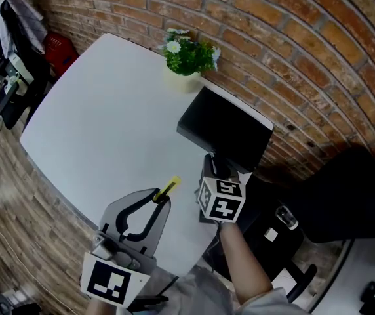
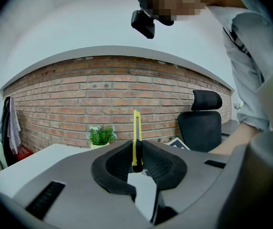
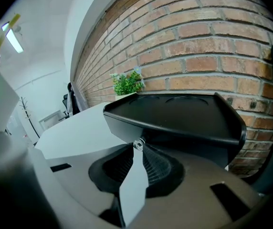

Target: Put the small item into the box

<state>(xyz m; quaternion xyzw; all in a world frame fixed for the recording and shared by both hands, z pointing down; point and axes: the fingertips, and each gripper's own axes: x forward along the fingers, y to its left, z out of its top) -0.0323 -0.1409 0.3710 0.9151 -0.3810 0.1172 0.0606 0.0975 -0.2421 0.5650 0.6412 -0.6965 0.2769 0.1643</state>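
At 6 o'clock near the desk's [image 1: 109,123] front edge, the left hand-held gripper [image 1: 163,198] pinches the yellow small item [image 1: 169,188]. Its long axis points toward 1 o'clock, at the black box [image 1: 223,130]. The right hand-held gripper [image 3: 138,150], nearer the box, is clamped on a small knob [image 3: 138,144] at the box's near edge.

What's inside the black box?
Nothing inside shows: the black box is covered by its dark top. The right tool pinches a small shiny knob at its front edge.
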